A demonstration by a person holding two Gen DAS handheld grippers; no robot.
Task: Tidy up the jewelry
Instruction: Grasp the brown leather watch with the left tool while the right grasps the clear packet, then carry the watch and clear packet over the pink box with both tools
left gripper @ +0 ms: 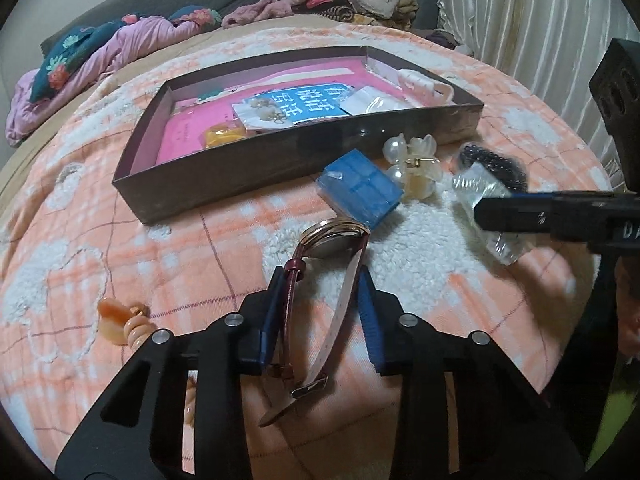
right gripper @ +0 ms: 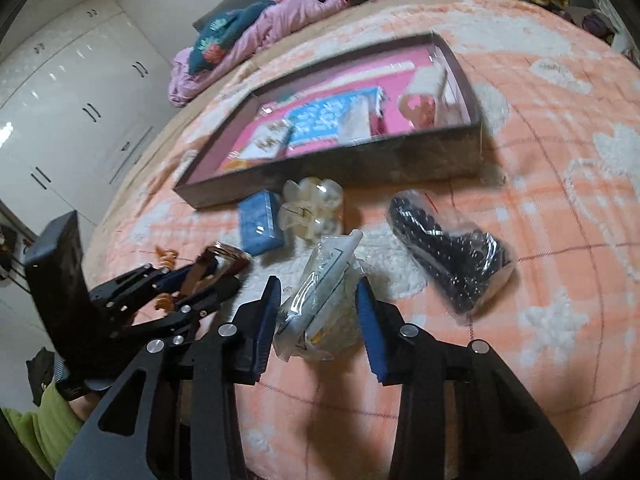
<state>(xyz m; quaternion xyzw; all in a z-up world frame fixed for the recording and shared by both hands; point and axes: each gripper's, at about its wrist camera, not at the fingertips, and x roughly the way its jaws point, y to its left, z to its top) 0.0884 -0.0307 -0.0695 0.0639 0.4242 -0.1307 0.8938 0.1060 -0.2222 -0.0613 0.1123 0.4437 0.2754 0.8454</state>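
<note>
On the bed, the shallow box point(left gripper: 280, 168) holds packets and a pink card, while the left gripper point(left gripper: 322, 276) brackets a watch point(left gripper: 332, 236) and the right gripper point(right gripper: 316, 284) a clear packet point(right gripper: 320, 284), neither visibly clamped.

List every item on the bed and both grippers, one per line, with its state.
left gripper: open, fingers either side of the watch
watch: strap unbuckled, lying on the bedspread
right gripper: open around the clear packet
clear packet: on the bedspread
box: lidless, partly filled
black bead bag: outside box
pearl hair claw: outside box
blue case: shut, outside box
</note>
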